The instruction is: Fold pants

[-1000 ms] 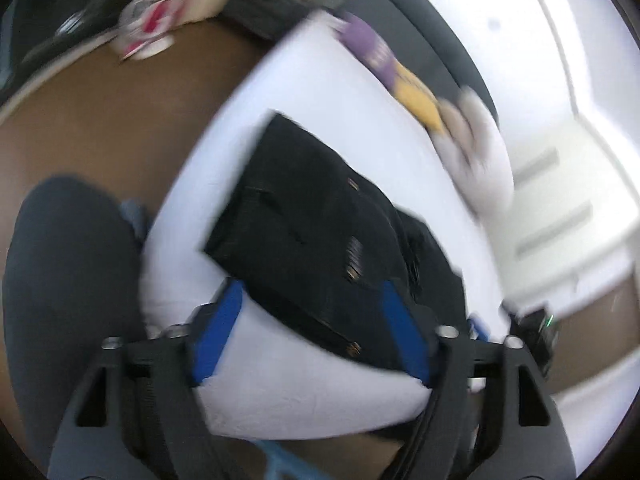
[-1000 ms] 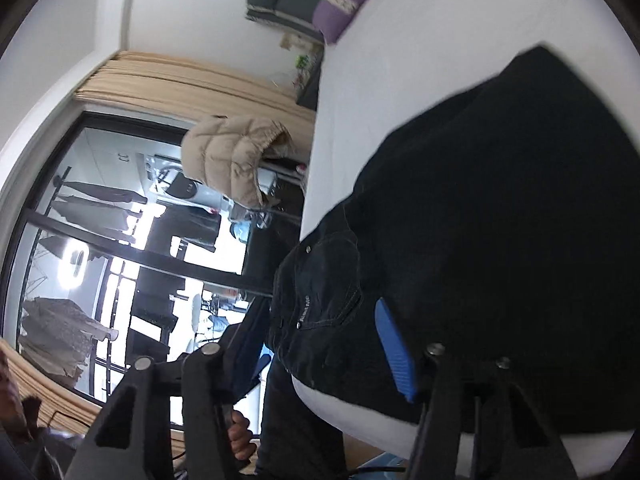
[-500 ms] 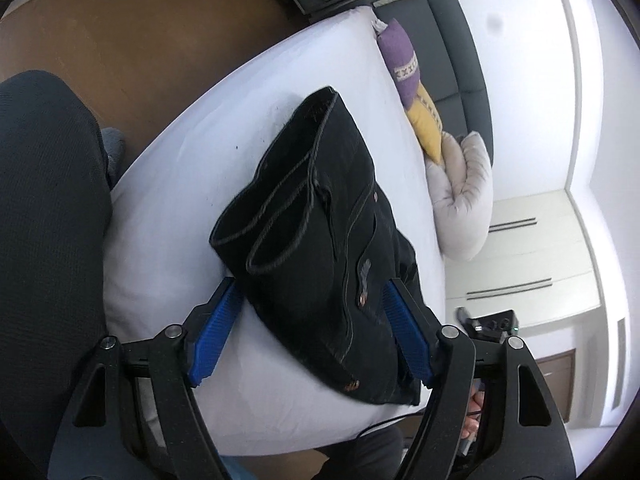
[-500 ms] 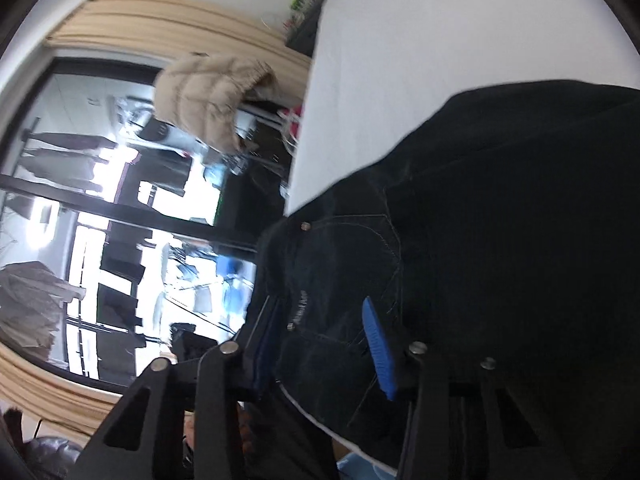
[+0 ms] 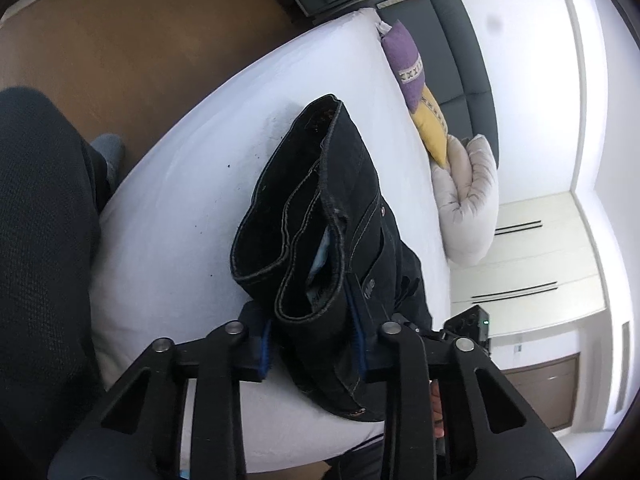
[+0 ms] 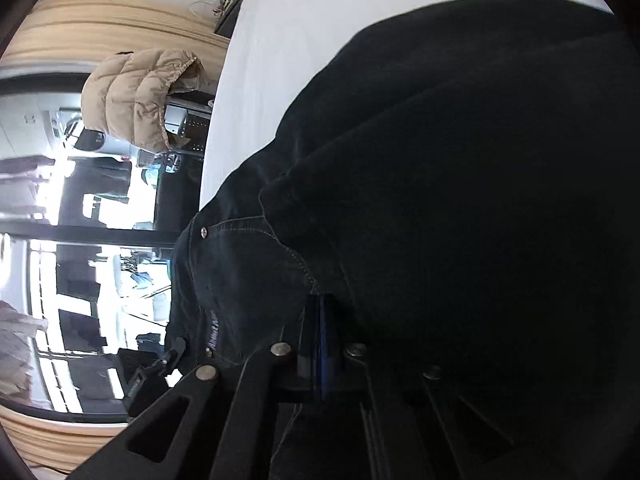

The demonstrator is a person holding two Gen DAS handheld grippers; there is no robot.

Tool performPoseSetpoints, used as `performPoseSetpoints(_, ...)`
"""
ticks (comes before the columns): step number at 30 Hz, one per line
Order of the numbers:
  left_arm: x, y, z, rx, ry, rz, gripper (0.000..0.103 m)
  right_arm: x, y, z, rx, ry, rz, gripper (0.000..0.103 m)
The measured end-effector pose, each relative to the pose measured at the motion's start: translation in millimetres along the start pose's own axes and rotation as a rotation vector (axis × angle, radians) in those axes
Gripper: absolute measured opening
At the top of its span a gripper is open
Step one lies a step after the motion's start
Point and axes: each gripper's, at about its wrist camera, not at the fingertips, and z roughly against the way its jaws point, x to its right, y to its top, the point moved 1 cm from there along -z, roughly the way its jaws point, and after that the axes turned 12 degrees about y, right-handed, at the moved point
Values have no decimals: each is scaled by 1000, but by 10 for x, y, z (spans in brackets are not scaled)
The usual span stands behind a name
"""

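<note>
- Left tongs: narrowed onto a thick bunch of dark denim; the blue pads press either side of the leg-hem end of the pants, which sits right between them. Firm hold, as far as the view shows.
- Right tongs: the blue pads stand together with almost no gap, at the edge of the denim near the pocket seam and rivet. A thin layer of cloth is probably pinched there, but the pads hide it, so whether they hold fabric cannot be told for sure.
- Pants: black jeans, just ahead of both tongs, lying on the near corner of the bed. Already doubled: the two leg hems lie stacked over the waist and pocket area, with layers visible at the open cuffs. The bundle stands bunched and raised at the gripped end, not flat.
- Progress, as judged: legs are laid together and the length is folded over at least once. Left to do: set the gripped end down, square the edges, perhaps add one more fold, then let go.
- Beyond the pants: bare white sheet.
- Far from the left tongs: purple pillow, yellow pillow and a pale cushion at the headboard.
- Far from the right tongs: beige puffer jacket by the window.
</note>
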Motion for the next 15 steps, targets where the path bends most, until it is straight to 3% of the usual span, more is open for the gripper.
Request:
performPoseSetpoints(5, 179, -15, 21, 30, 18, -39, 17, -36, -38, 9, 20, -46, 33, 0)
performPoseSetpoints(13, 788, -50, 182, 92, 22, -206, 14, -49, -77, 66, 48, -56, 89, 0)
performPoseSetpoints(15, 1064, -83, 187, 112, 27, -287, 14, -159, -107, 142, 53, -44, 118, 25)
